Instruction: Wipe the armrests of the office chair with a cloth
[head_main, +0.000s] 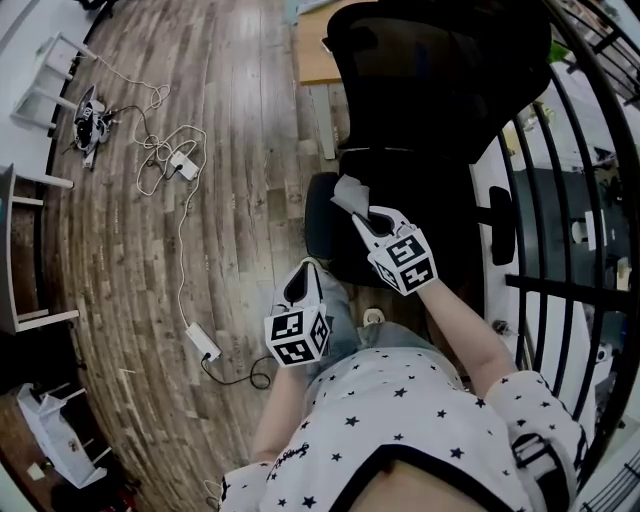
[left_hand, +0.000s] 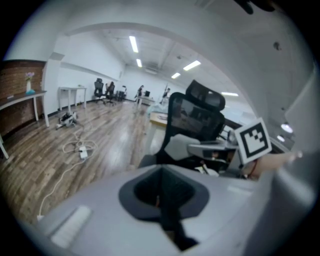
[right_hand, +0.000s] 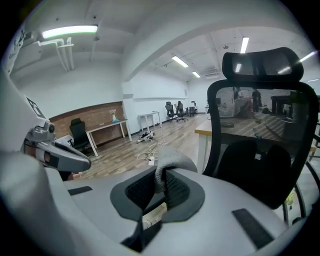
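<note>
Cloth (right_hand: 172, 161), clamped in right gripper (right_hand: 161, 184) fingers, hides their tips; left gripper (left_hand: 162, 200) fingers meet, empty.

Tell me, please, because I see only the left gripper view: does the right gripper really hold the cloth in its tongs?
Observer: Yes. In the right gripper view, the tongs of the right gripper are shut on a grey cloth, which bulges out above them.
Operator: Is the cloth on an armrest already?
Observer: The head view shows it over the office chair, close beside the near armrest, on the side of the left gripper. I cannot tell if it touches.
Operator: And the other armrest?
Observer: The far armrest is next to the black railing, with nothing on it.
</note>
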